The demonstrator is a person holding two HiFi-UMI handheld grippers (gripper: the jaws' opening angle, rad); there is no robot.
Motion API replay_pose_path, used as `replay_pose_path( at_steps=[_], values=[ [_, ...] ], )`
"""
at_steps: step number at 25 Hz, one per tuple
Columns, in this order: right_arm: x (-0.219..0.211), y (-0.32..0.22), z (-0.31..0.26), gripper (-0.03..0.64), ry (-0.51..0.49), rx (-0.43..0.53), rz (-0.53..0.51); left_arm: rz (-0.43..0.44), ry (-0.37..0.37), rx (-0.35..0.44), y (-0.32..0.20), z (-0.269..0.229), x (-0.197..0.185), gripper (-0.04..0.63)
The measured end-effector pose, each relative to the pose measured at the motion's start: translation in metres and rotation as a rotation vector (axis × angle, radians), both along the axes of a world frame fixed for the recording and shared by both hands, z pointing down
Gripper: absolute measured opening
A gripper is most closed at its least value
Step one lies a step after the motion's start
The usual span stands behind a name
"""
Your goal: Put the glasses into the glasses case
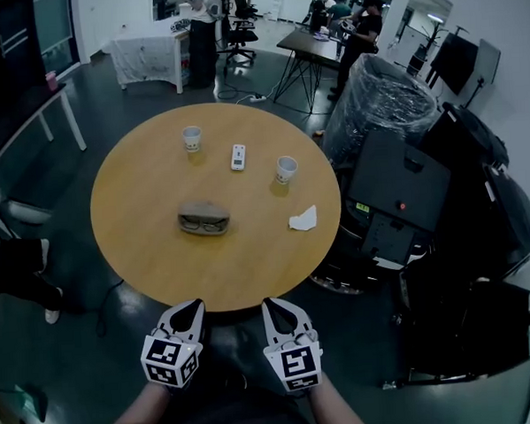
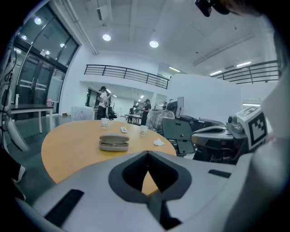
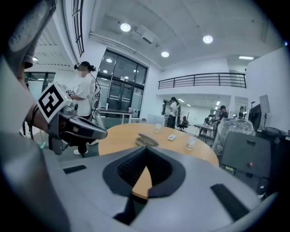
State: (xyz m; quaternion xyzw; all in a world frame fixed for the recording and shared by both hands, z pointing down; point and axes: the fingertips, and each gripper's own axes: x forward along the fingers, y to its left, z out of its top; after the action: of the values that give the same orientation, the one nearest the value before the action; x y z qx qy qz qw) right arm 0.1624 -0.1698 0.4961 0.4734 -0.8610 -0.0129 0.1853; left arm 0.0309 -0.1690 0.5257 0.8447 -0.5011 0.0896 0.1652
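A tan glasses case (image 1: 203, 218) lies near the middle of the round wooden table (image 1: 143, 248), with dark lenses showing in its front opening. The left gripper view shows the case (image 2: 114, 142) as a low clamshell, its lid almost down. Both grippers hover side by side off the table's near edge, well short of the case. My left gripper (image 1: 192, 306) is shut with nothing in it; its jaws meet at the tip (image 2: 147, 154). My right gripper (image 1: 275, 304) is also shut and empty, and it points at the case (image 3: 147, 140) from the tip (image 3: 146, 149).
Beyond the case stand two paper cups (image 1: 191, 138) (image 1: 286, 169) with a white remote (image 1: 237, 157) between them. A crumpled white paper (image 1: 303, 219) lies right of the case. Black equipment (image 1: 397, 191) crowds the table's right side. A person (image 1: 11, 264) stands at the left.
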Motion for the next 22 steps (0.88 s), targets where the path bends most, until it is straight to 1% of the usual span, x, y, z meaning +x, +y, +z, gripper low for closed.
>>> replay_pose_path(
  at_steps=[7,11,14,18,22],
  values=[
    [0.015,0.026,0.004,-0.012,0.007,-0.014,0.012,0.001,0.006,0.011,0.034,-0.011,0.011,0.006],
    [0.032,0.030,0.002,-0.012,-0.017,-0.019,0.068,0.016,0.009,0.010,0.044,-0.015,0.017,0.006],
    [0.038,0.033,0.001,-0.012,-0.010,-0.015,0.090,0.023,0.016,0.007,0.046,-0.015,0.019,0.006],
    [0.038,0.034,-0.003,-0.012,0.005,-0.014,0.113,0.041,0.030,0.014,0.046,-0.022,0.019,0.006],
    [0.024,0.033,-0.007,-0.012,0.016,-0.008,0.118,0.050,0.046,0.022,0.044,-0.025,0.010,0.006]
  ],
)
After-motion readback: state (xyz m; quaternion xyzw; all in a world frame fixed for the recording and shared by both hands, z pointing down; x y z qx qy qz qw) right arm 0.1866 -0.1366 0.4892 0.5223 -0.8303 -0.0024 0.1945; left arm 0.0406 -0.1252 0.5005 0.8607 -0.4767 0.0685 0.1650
